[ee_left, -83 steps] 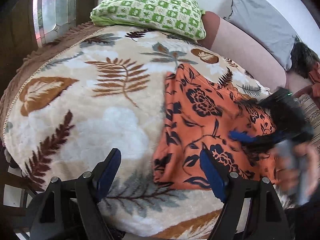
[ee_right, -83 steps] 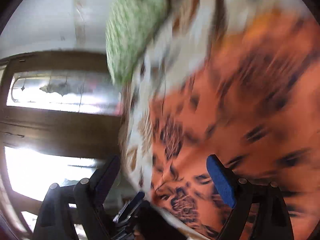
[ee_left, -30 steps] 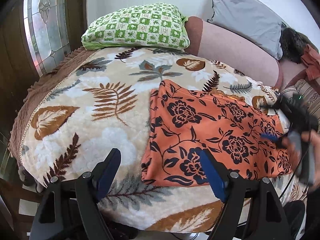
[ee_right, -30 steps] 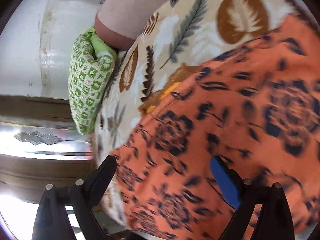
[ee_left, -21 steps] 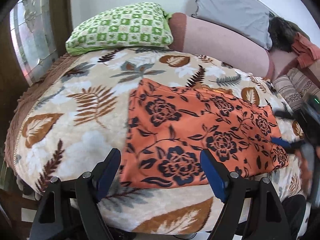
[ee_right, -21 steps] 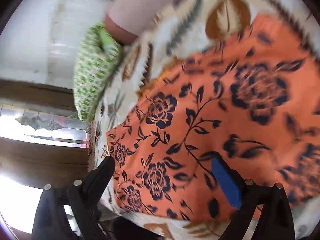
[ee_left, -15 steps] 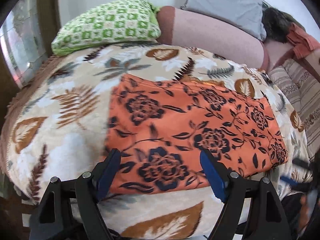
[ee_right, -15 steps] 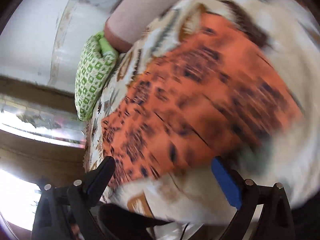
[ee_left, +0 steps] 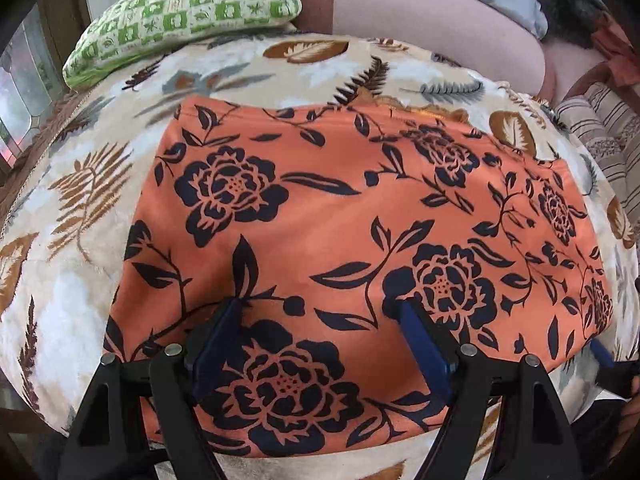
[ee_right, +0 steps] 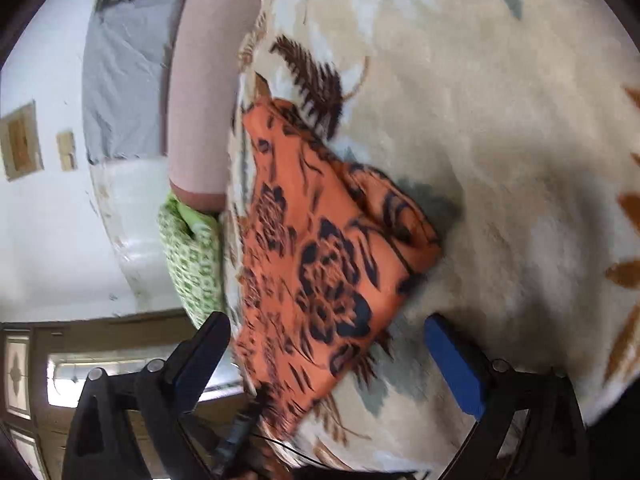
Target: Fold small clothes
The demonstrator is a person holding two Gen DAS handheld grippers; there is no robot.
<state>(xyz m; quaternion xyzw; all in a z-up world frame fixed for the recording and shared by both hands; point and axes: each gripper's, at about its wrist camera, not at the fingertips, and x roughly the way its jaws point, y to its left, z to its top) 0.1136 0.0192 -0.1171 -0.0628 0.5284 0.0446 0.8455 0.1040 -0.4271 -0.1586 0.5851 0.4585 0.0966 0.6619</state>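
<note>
The orange floral garment (ee_left: 352,240) lies spread flat on the leaf-print blanket (ee_left: 80,280) over the bed, its long side running across the left view and its near edge at the blanket's front. The left tongs (ee_left: 320,336) hang over that near edge with jaws apart and nothing between them; the right tongs (ee_right: 326,360) are likewise apart and empty, aimed at the garment's right-hand end, where the corner looks slightly rumpled (that view is blurred, so I would not swear to it). To fold well, each pair should probably bite a near corner, taking every layer but not the plush blanket below. Lift both corners evenly, carry them toward the far hem near the green checked pillow (ee_left: 188,12), and align the edges before letting go.
</note>
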